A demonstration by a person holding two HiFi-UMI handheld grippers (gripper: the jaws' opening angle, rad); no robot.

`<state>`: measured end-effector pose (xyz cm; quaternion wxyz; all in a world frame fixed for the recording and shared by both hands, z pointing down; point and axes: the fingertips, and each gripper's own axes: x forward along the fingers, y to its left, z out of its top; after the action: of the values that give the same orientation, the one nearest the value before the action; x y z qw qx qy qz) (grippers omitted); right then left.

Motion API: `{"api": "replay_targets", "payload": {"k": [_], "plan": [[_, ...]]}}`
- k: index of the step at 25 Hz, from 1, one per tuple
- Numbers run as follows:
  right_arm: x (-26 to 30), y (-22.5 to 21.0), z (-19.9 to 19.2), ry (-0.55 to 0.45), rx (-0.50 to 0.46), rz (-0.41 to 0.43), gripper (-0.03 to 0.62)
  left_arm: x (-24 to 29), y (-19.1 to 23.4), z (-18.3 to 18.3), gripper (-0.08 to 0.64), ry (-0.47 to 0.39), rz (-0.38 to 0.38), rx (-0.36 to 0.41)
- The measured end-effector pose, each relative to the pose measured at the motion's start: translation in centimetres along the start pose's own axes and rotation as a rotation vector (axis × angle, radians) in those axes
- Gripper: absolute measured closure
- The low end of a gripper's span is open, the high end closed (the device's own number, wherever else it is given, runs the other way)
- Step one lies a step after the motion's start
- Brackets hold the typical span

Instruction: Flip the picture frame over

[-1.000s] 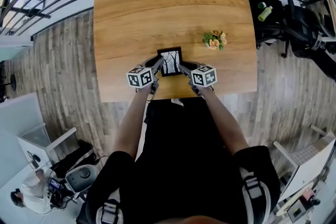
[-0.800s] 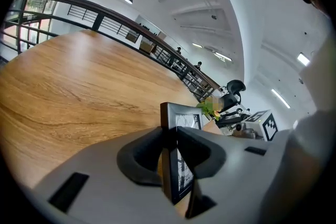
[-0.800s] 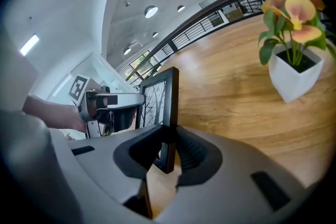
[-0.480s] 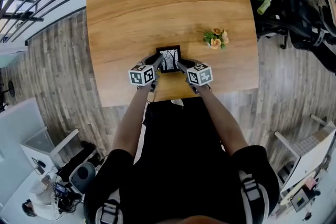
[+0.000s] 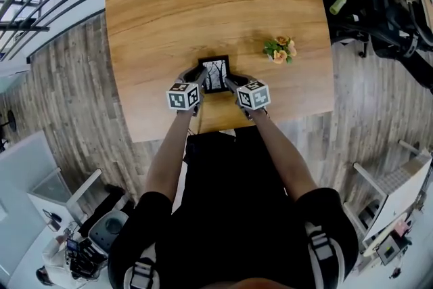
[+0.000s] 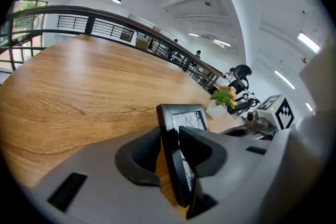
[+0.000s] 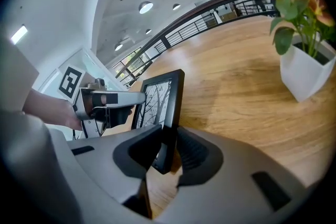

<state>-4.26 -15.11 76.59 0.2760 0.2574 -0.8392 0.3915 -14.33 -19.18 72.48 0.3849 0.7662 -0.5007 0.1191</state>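
A small black picture frame (image 5: 215, 74) with a tree print is held near the front edge of the wooden table (image 5: 203, 3). It is tilted, with its picture side facing up towards me. My left gripper (image 5: 198, 76) is at its left edge. In the left gripper view the frame (image 6: 181, 134) stands between the jaws of the left gripper (image 6: 170, 152), which are opening, and a sliver of table shows beside one pad. My right gripper (image 5: 230, 83) is shut on the right edge. In the right gripper view its pads press both faces of the frame (image 7: 163, 107).
A small white pot of orange flowers (image 5: 279, 51) stands on the table to the right of the frame, also in the right gripper view (image 7: 307, 60). The table's front edge lies just under my hands. Black railings run behind the table.
Both grippers and the frame between them have shifted slightly farther onto the table and lower. The flower pot has not moved.
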Motion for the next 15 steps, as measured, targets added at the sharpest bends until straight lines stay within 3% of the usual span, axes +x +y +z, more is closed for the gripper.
{"api": "replay_targets", "payload": {"k": [6, 15], "plan": [[0.1, -0.5, 0.2, -0.017, -0.014, -0.061, 0.482, 1.0, 0.2, 0.2, 0.434, 0.008, 0.024, 0.050], [0.5, -0.9, 0.2, -0.008, -0.055, -0.090, 0.477, 1.8, 1.0, -0.4, 0.434, 0.030, 0.047, 0.029]]}}
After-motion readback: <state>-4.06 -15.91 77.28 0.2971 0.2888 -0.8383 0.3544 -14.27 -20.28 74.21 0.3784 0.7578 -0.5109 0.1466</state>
